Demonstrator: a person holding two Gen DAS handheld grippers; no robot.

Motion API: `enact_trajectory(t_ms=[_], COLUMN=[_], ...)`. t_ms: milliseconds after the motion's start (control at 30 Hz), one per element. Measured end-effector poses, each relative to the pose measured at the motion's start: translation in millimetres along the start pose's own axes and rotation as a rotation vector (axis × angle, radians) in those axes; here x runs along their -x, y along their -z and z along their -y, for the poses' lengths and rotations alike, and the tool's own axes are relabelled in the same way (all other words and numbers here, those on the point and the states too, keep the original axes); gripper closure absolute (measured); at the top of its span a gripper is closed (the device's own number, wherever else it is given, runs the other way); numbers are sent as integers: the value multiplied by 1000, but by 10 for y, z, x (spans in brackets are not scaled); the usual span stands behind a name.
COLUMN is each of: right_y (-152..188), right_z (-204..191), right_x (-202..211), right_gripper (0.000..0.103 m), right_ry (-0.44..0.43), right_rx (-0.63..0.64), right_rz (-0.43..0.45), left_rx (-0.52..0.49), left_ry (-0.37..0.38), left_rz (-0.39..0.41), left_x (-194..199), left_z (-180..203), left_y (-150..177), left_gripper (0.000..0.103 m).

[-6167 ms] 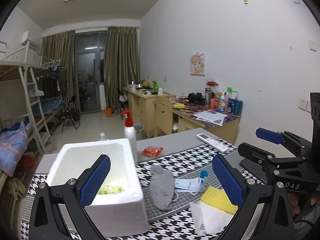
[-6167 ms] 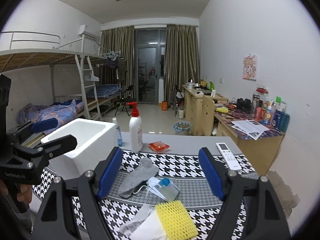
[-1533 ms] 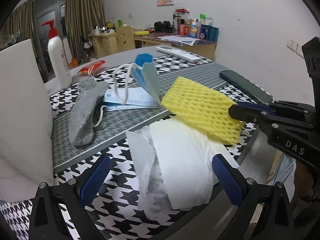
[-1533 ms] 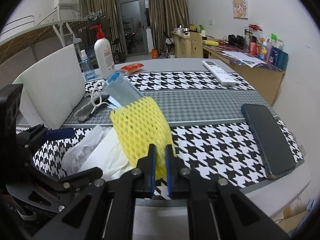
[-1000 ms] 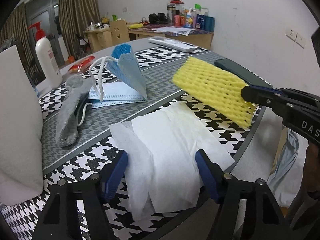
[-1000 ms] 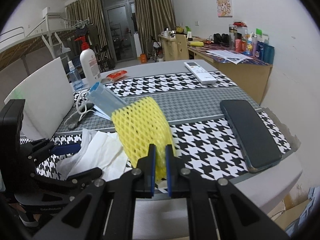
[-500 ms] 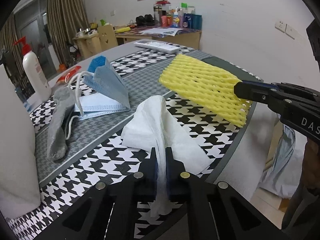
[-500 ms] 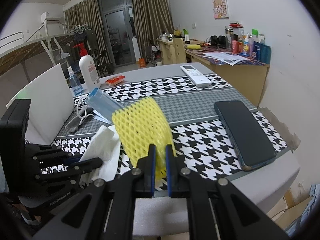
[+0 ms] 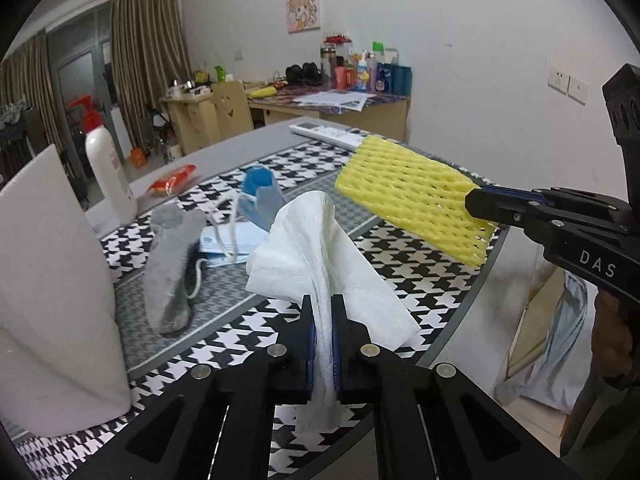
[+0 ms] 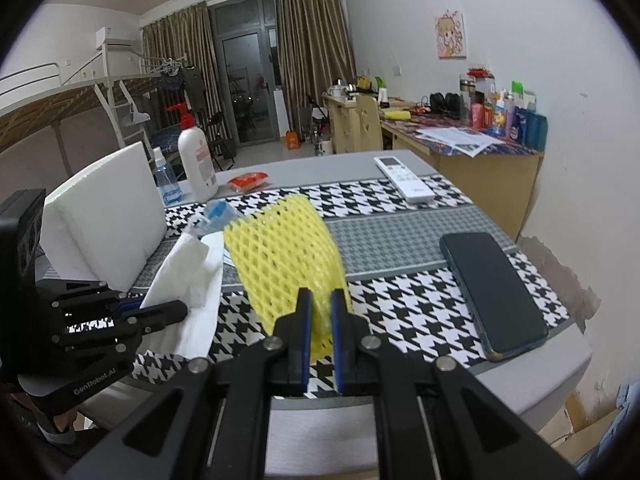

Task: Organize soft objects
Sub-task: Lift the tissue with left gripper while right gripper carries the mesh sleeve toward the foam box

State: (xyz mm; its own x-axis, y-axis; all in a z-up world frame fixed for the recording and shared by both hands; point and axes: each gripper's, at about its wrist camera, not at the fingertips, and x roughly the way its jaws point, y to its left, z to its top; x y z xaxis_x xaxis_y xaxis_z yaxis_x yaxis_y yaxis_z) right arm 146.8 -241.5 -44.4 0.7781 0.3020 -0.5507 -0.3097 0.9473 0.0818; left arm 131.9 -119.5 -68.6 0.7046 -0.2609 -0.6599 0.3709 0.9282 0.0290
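Note:
My left gripper point(image 9: 322, 312) is shut on a white tissue point(image 9: 316, 248) and holds it lifted above the table's front edge; it also shows in the right wrist view point(image 10: 188, 280). My right gripper point(image 10: 320, 308) is shut on a yellow foam net point(image 10: 284, 256), held in the air to the right of the tissue; the net also shows in the left wrist view point(image 9: 412, 196). A grey sock point(image 9: 172, 264) and blue face masks point(image 9: 256, 204) lie on the houndstooth table mat point(image 9: 404, 276). A white foam box point(image 9: 48, 288) stands at the left.
A black phone point(image 10: 492, 288) lies near the table's right edge. A white remote point(image 10: 404, 180), a red packet point(image 10: 248, 180), a lotion pump bottle point(image 10: 196, 160) and a small spray bottle point(image 10: 164, 182) stand at the back. Desks and a bunk bed lie beyond.
My left gripper closed on the tissue and has lifted it off the mat. My right gripper has kept the yellow net and raised it a little.

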Motion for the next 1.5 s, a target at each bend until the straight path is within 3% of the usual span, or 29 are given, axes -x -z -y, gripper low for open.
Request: enact_trajectory(t_ms=[667,1500], right_y=[-257,-650], right_z=[-254,-541], right_x=[121,100], right_gripper=[91,91], right_ry=[-14,-93], right_rx=[31,67], right_rz=[72,147], left_rx=[20,79], left_ry=[-62,-141], left_rz=[118,235], left_x=[520,933], left_z=[-271,-629], left_y=[-135,-490], left_gripper=[96,96])
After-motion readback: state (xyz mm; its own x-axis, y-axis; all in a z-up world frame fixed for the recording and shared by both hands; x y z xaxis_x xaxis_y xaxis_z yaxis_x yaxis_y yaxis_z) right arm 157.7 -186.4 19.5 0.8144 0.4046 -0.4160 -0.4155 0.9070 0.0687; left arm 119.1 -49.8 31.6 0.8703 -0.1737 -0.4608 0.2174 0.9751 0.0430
